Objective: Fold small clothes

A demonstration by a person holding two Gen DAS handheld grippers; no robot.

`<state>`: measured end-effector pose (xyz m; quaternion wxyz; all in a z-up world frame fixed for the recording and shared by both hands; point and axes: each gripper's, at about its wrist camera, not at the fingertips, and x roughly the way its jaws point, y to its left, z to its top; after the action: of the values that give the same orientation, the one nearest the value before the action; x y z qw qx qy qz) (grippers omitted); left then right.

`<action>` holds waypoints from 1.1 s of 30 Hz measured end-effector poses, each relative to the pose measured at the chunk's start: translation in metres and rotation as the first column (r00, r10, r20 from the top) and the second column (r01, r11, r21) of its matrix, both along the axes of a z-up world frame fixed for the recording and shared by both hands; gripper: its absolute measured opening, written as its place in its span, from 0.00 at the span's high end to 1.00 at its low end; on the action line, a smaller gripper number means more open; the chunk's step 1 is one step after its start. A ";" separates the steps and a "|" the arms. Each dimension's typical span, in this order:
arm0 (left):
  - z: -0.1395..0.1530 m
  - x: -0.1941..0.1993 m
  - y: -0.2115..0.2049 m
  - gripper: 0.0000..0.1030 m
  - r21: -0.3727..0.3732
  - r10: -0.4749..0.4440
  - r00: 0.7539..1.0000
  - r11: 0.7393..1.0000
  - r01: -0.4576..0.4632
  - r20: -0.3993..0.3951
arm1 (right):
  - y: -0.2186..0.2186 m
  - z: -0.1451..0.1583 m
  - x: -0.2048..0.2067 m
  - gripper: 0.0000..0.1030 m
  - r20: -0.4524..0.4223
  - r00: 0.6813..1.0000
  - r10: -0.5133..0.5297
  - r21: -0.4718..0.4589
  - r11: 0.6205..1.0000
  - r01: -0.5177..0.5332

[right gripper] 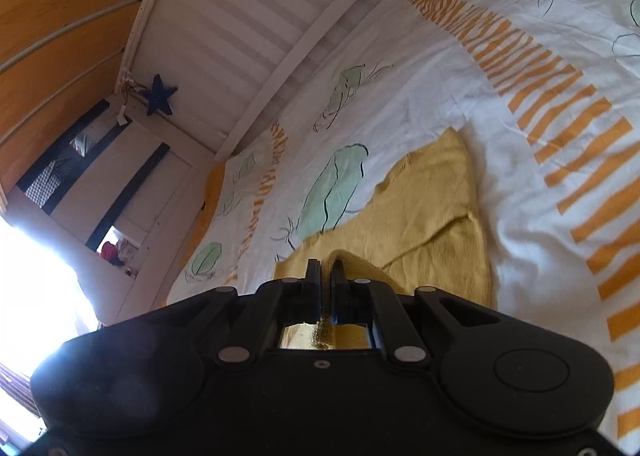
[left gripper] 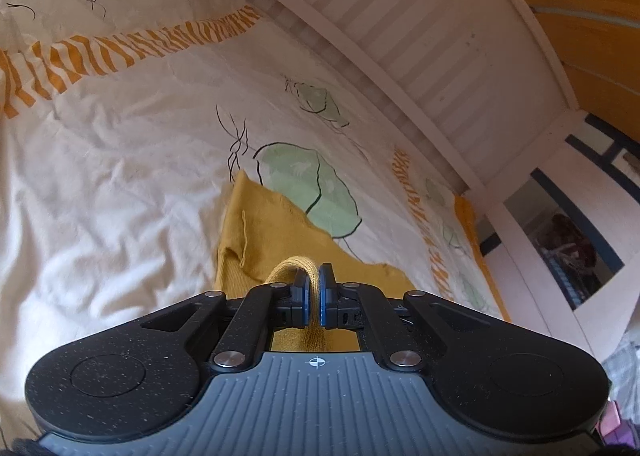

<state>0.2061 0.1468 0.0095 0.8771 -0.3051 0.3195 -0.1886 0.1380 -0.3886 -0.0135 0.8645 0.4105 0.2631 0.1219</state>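
Through your left wrist camera, your left gripper (left gripper: 315, 288) is clamped narrow on a ribbed edge of the mustard-yellow knit garment (left gripper: 264, 232), which loops up between the blue pads (left gripper: 305, 298) while the rest of the cloth lies just ahead and slightly left of the fingers on the leaf-printed bed sheet (left gripper: 120, 159). Through your right wrist camera, your right gripper (right gripper: 329, 284) is likewise pinched tight on a folded hem of the same yellow garment (right gripper: 432, 215), whose body spreads ahead and to the right of the fingers, flat on the sheet (right gripper: 520, 215) beside the orange striped band (right gripper: 560, 127).
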 end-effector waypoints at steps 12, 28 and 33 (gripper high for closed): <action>-0.020 0.098 -0.028 0.96 0.093 0.025 1.000 0.995 -0.024 -0.004 | -0.017 -0.035 0.106 0.88 -0.056 0.995 -0.083 -0.051 0.995 0.081; -0.050 0.137 -0.045 0.50 0.294 0.121 0.993 0.948 -0.120 0.015 | -0.021 -0.071 0.146 0.37 -0.129 0.971 -0.202 -0.236 0.957 0.168; -0.031 0.112 -0.066 0.34 0.406 0.026 0.998 0.913 -0.046 0.056 | -0.006 -0.048 0.132 0.34 -0.060 0.981 -0.185 -0.366 0.918 0.151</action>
<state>0.3183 0.0811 -0.0216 0.9323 -0.1168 0.3245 -0.1092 0.2700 -0.3945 -0.0612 0.9190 0.2718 0.2848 -0.0220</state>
